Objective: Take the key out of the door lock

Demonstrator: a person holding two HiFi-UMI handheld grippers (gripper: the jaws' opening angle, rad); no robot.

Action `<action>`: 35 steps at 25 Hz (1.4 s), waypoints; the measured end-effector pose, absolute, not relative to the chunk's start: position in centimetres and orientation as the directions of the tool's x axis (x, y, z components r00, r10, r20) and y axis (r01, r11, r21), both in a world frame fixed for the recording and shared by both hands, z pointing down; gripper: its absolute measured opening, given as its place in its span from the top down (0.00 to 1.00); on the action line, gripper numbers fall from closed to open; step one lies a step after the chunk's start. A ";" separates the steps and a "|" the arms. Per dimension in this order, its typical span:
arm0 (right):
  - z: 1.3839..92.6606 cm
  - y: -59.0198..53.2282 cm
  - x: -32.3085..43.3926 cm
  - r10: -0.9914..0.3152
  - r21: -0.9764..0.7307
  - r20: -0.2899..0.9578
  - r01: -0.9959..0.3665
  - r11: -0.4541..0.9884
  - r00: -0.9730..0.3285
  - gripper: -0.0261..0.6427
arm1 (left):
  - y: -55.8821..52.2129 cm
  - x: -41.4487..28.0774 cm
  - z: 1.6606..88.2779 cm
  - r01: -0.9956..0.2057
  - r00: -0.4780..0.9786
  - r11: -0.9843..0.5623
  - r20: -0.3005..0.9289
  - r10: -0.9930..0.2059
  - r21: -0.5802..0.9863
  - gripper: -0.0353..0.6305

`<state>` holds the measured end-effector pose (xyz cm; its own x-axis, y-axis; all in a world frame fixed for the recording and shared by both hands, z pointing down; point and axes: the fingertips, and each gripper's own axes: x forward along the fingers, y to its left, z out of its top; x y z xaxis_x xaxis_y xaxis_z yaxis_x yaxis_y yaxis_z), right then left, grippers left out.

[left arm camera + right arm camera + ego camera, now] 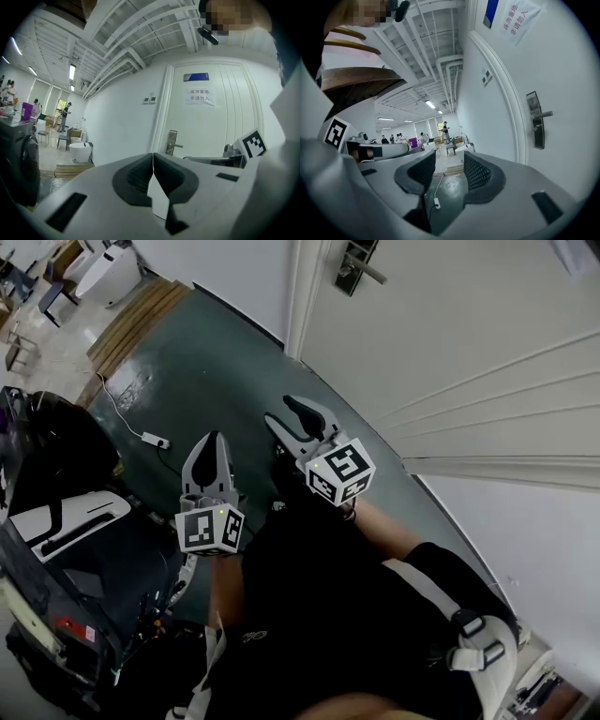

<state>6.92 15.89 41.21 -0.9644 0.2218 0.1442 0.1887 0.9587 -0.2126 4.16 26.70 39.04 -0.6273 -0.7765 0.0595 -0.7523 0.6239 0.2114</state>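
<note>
you're only approaching: left gripper point(217, 439) jaws closed on nothing, right gripper point(281, 411) open, so reach for the far door lock point(354, 263).

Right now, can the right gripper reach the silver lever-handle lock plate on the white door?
Probably yes: the right gripper is open, empty, and nothing stands between it and the lock plate.

even, bright indoor light from ceiling strips; both gripper views bulge fisheye-style with dark vignetted corners.
</note>
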 end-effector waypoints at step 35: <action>44.5 -14.7 -11.5 -0.280 -0.363 0.153 -0.317 0.876 -0.948 0.69 | -7.4 -19.7 41.8 -0.968 -0.099 0.133 0.161 -0.982 0.214 0.91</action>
